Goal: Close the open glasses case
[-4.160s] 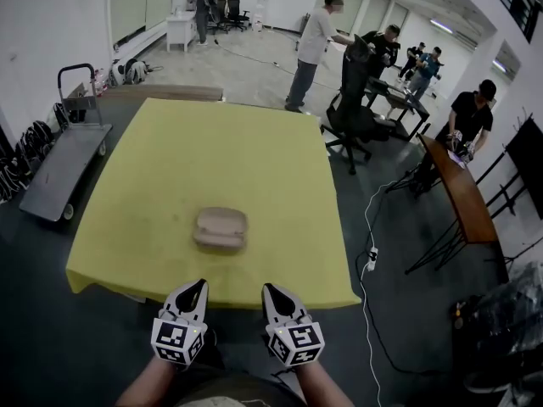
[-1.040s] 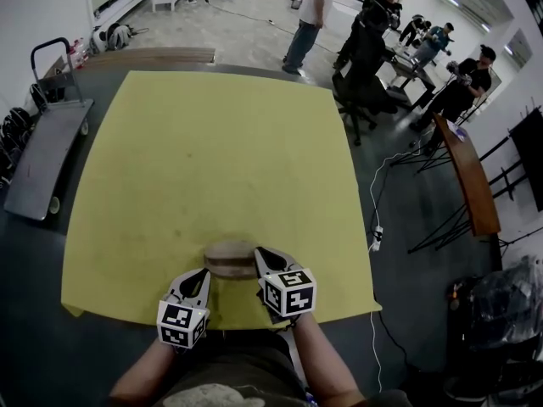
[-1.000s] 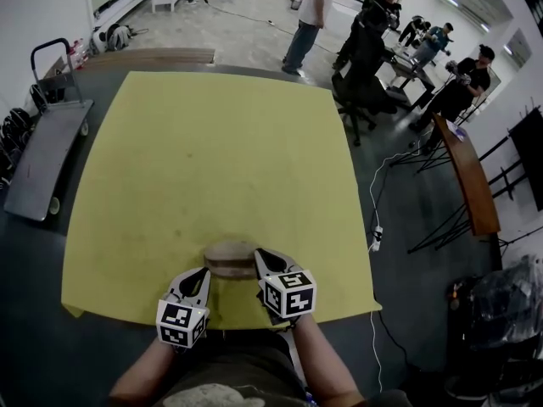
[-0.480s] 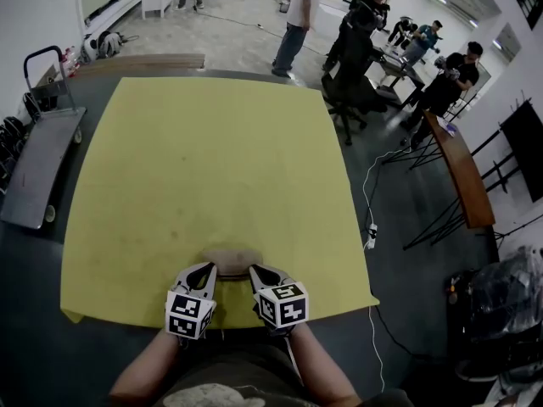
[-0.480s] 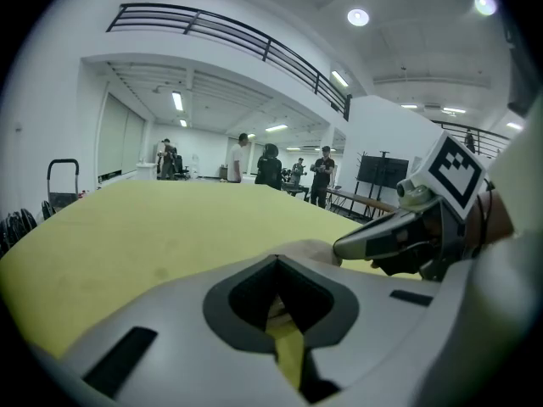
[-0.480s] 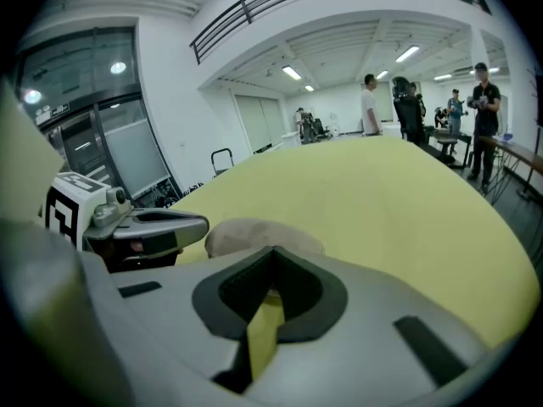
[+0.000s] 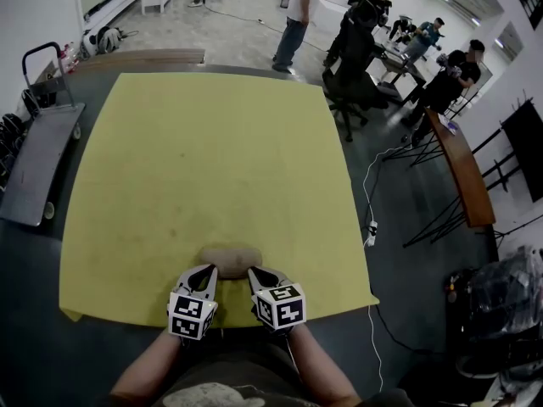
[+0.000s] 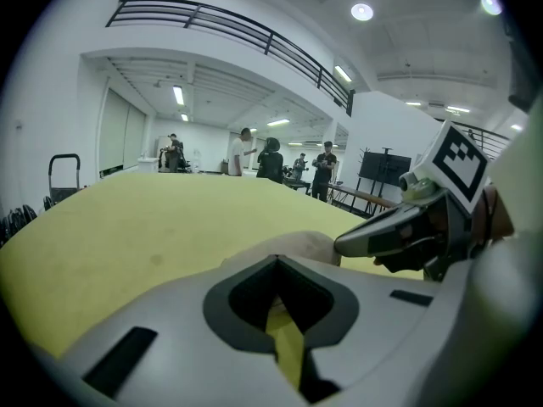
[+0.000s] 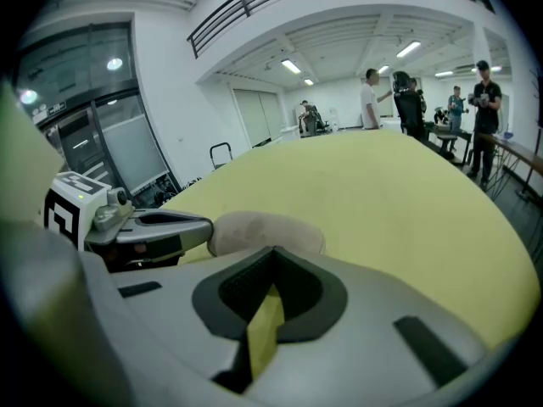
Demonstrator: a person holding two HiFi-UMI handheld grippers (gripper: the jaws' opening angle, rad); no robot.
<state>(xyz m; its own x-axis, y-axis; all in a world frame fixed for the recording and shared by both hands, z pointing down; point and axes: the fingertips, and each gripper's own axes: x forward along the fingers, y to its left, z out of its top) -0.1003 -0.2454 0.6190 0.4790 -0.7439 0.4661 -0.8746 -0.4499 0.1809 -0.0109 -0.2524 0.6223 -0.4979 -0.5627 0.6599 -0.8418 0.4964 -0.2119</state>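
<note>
The tan glasses case (image 7: 230,256) lies near the front edge of the yellow table (image 7: 204,142) and looks like one rounded lump with its lid down. My left gripper (image 7: 206,270) sits at its near left end and my right gripper (image 7: 255,271) at its near right end, both shut with nothing in them. In the left gripper view the case (image 8: 299,246) rises just past the shut left gripper (image 8: 276,258), with the right gripper (image 8: 399,231) beside it. The right gripper view shows the case (image 9: 263,230) beyond the right gripper (image 9: 273,249) and the left gripper (image 9: 153,227) at the left.
A flat trolley (image 7: 34,159) stands on the floor to the left of the table. An office chair (image 7: 352,66), several people and a wooden bench table (image 7: 462,176) are at the far right. A cable (image 7: 371,227) runs along the floor by the table's right edge.
The case stood open 4.2 s ago; a second ago a dark seam still showed, now it reads as shut. Both grippers have drawn close together at its near side.
</note>
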